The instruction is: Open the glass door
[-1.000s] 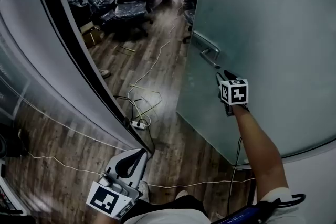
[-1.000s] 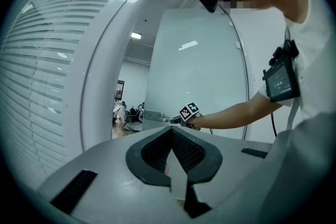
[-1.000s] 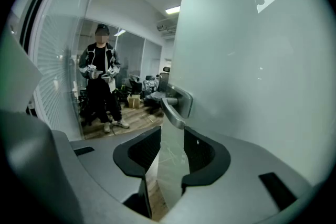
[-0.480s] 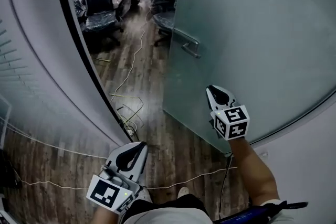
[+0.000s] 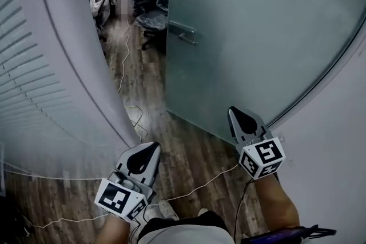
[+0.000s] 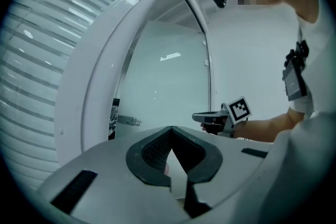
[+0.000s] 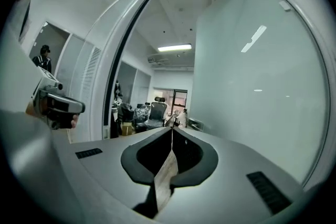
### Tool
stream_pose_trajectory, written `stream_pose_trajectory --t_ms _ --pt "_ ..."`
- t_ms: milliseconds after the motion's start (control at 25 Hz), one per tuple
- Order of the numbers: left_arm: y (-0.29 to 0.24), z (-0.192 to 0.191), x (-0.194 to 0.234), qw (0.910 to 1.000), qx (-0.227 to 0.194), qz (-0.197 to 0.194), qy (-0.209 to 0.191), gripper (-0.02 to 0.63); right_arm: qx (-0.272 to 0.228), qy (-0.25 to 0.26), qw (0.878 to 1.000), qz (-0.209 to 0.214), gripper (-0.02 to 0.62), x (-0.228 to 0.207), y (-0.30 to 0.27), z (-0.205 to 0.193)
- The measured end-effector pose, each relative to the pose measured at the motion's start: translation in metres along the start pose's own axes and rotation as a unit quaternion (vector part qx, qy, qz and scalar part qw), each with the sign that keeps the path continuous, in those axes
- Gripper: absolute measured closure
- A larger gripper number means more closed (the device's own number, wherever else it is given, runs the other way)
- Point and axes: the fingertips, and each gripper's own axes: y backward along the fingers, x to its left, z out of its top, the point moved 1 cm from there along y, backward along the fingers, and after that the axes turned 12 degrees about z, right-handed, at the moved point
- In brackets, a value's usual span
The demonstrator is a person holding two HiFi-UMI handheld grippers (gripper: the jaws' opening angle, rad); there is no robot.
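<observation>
The frosted glass door [image 5: 246, 37] stands swung inward, and its metal lever handle [image 5: 182, 33] sits far ahead of both grippers. My right gripper [image 5: 233, 111] hangs low beside the door's near edge, well short of the handle, with its jaws shut and nothing between them [image 7: 172, 129]. At the bottom left my left gripper [image 5: 154, 146] is level, also shut and empty [image 6: 171, 128]. In the left gripper view the door handle [image 6: 127, 120] and the right gripper [image 6: 212, 118] both show.
A striped frosted glass wall [image 5: 40, 83] and a white curved frame [image 5: 86, 66] stand at the left. Through the doorway, wooden floor with loose cables [image 5: 128, 117] leads to wrapped office chairs [image 5: 150, 20]. A white wall [image 5: 337, 140] is at the right. A person [image 7: 42, 57] stands far off.
My right gripper has drawn back from the door handle toward my body and shut. The left gripper has barely shifted. The view has swung so the doorway lies farther ahead.
</observation>
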Motion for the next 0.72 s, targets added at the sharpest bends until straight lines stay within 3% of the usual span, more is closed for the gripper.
stream_pose_trajectory --t_ms 240,480,720 --pt "0.015 0.017 -0.014 0.9998 -0.013 -0.012 0.011 0.606 -0.003 -0.004 1.000 -0.022 0.592 0.038 0.054 -0.009" --pt "0.027 -0.021 -0.044 0.9995 -0.016 -0.028 -0.001 0.606 -0.033 -0.037 0.998 -0.038 0.592 0.077 0.114 -0.057" --pt "0.053 0.010 -0.077 0.9989 -0.011 -0.045 0.000 0.606 -0.042 -0.062 0.996 -0.055 0.593 0.105 0.163 -0.026"
